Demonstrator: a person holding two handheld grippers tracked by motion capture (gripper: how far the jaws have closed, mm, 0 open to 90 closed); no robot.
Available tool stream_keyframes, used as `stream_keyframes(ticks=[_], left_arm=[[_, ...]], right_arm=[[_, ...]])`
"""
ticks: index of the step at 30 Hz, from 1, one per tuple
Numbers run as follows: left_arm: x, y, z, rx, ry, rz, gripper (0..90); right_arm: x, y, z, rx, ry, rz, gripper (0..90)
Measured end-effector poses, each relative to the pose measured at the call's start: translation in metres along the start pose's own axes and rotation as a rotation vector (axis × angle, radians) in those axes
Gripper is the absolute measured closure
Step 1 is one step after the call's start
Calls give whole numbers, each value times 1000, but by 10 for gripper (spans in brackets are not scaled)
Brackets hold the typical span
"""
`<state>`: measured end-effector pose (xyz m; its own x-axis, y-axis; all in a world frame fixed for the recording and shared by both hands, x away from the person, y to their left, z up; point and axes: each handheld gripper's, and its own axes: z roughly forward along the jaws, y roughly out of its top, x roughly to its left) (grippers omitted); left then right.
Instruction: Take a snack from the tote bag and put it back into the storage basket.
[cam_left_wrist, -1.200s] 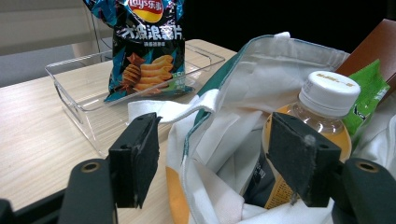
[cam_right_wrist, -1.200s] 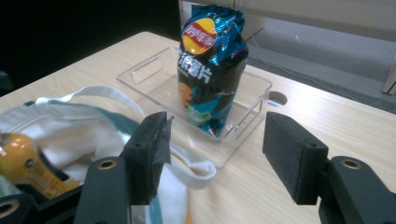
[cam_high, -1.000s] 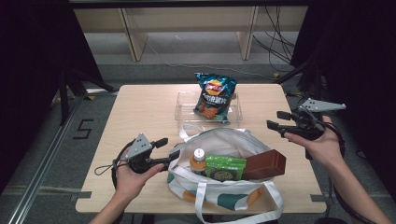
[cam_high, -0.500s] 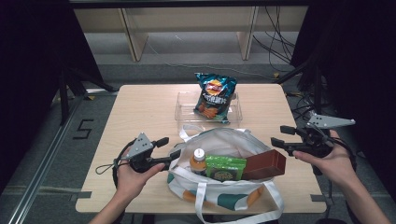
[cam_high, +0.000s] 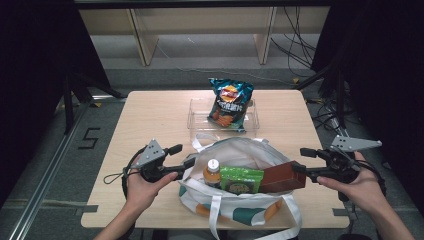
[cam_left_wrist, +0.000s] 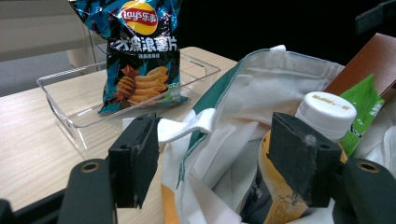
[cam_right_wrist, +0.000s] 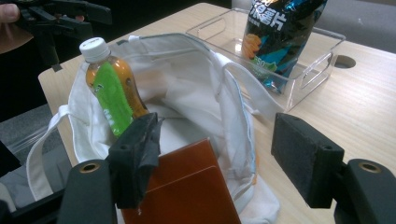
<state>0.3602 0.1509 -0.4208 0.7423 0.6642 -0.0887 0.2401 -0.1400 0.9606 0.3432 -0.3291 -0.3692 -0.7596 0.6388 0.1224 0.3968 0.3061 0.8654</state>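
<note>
A pale wooden counter (cam_high: 150, 115) stands in a dim room with dark curtains at the sides and a light shelf frame behind. At its far middle, a clear plastic tray (cam_high: 197, 116) holds an upright blue bag of crisps (cam_high: 229, 102), which looks like the one item already taken out. Nearer the person sits a white cloth tote bag with green and orange patches (cam_high: 235, 150), still holding an orange drink bottle with a white cap (cam_high: 212, 171), a green snack packet (cam_high: 241, 179) and a reddish-brown flat box (cam_high: 282, 176). The left gripper (cam_high: 182, 156) waits at the tote's left rim, jaws wide apart with the cloth edge between them; whether a pad touches the cloth is hard to tell. The right gripper (cam_high: 299, 160) is at the tote's right side, its jaws having just been opening, with a corner of the brown box between them but not pressed. Three items likely remain to unpack.
</note>
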Motion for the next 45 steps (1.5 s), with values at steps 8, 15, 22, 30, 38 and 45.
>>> stream_keyframes(ticks=[8,15,22,30,38,45], left_arm=[[-1,-2,1,-3,-11,-12,329],[-1,0,-1,-4,-2,-15,329],[1,-2,-2,-4,1,-9,329],[0,-1,-1,6,5,-3,329],[0,-1,-2,-1,2,-1,329],[1,0,-3,-3,7,-1,329]], right_arm=[[8,-2,-4,-7,32,10,318],[12,-6,-3,-12,56,5,286],[14,-11,-2,23,84,-9,264],[15,-21,-1,19,75,-38,246],[16,-29,9,54,57,-75,238],[16,-34,18,37,63,-118,385]])
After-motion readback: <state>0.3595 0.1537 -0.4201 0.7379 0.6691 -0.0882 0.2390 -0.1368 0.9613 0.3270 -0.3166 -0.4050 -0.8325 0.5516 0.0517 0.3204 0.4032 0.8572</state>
